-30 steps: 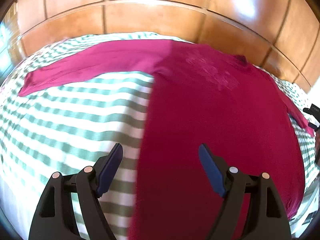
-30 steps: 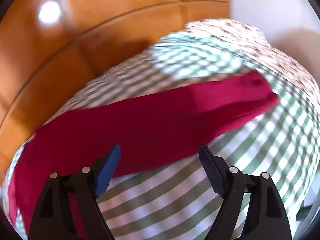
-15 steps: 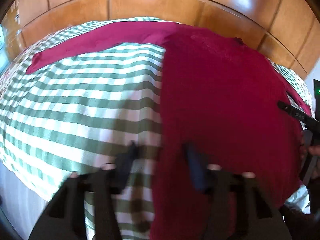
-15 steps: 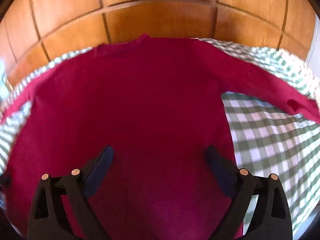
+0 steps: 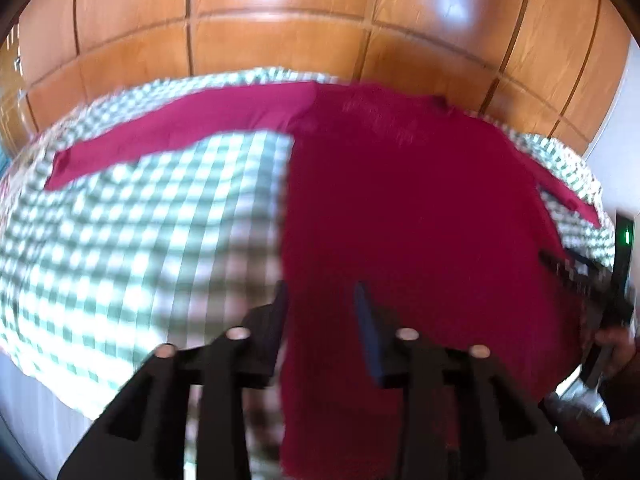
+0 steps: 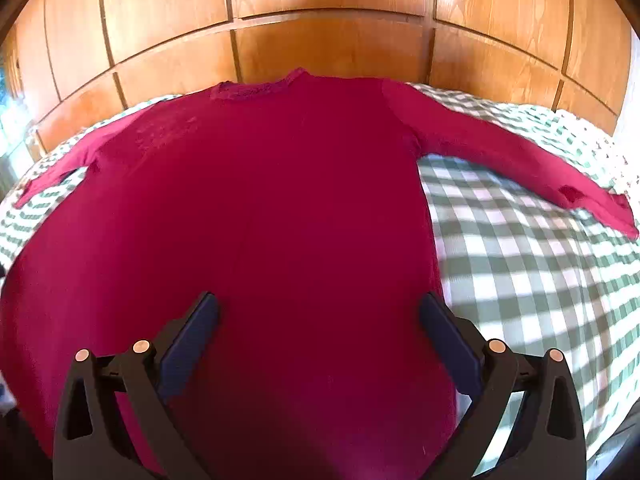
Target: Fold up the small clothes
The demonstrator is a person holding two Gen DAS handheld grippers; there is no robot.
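Note:
A dark red long-sleeved shirt (image 5: 400,208) (image 6: 280,184) lies spread flat on a green-and-white checked bed cover (image 5: 140,240) (image 6: 520,260), neck at the far side and both sleeves out. My left gripper (image 5: 320,292) hovers at the left side edge of the shirt's lower body. Its jaws are narrow and opening, with red cloth showing in the gap; no pad visibly presses on it. My right gripper (image 6: 319,300) stands wide open over the lower body near its right side edge, holding nothing. One of its fingers (image 5: 568,268) shows at the right of the left wrist view.
Glossy wooden cupboard panels (image 5: 280,32) (image 6: 320,48) rise right behind the bed. The left sleeve (image 5: 180,128) and right sleeve (image 6: 500,148) reach across the cover. The bed's near edge drops off at lower left (image 5: 24,392). A person's hand (image 5: 616,340) holds the right gripper.
The left gripper's jaws narrowed and it shifted onto the shirt's left side edge. The right gripper swung from the sleeve to the shirt's body, and its jaws widened.

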